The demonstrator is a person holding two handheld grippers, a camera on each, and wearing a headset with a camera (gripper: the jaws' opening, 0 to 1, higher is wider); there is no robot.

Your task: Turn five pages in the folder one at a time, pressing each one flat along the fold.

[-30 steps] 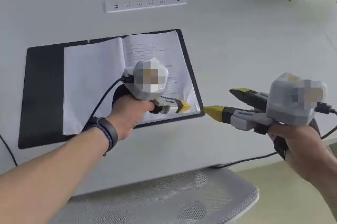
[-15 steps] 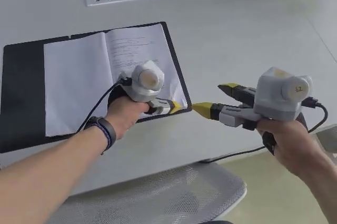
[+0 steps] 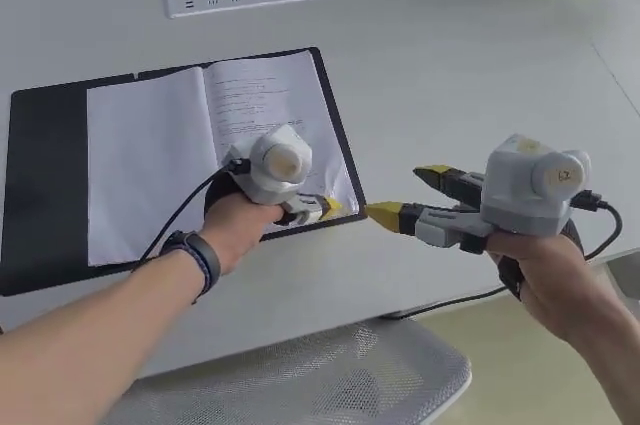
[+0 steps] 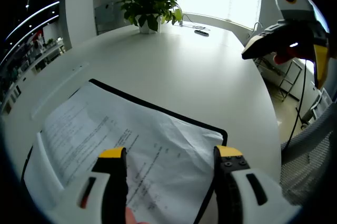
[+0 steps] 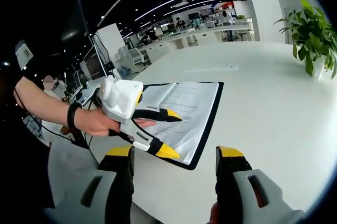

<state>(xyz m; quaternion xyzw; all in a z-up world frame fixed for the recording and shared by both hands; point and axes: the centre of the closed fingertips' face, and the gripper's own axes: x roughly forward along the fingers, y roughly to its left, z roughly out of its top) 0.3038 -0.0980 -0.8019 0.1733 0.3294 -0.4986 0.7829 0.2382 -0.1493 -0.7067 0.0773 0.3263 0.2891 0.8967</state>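
Neither claw has shifted much against the folder (image 3: 50, 195). Left claw (image 4: 171, 153) is wide open at its right page's (image 3: 270, 105) near corner. Right claw (image 5: 174, 153), equally wide, hovers just beside that corner.

The folder (image 3: 45, 195) has a matt black cover and smooth, slightly rippled white paper pages (image 3: 150, 165), lying on a smooth, softly sheened white surface (image 3: 450, 65); the left gripper (image 4: 171, 153) and right gripper (image 3: 395, 192) are smooth pale plastic.
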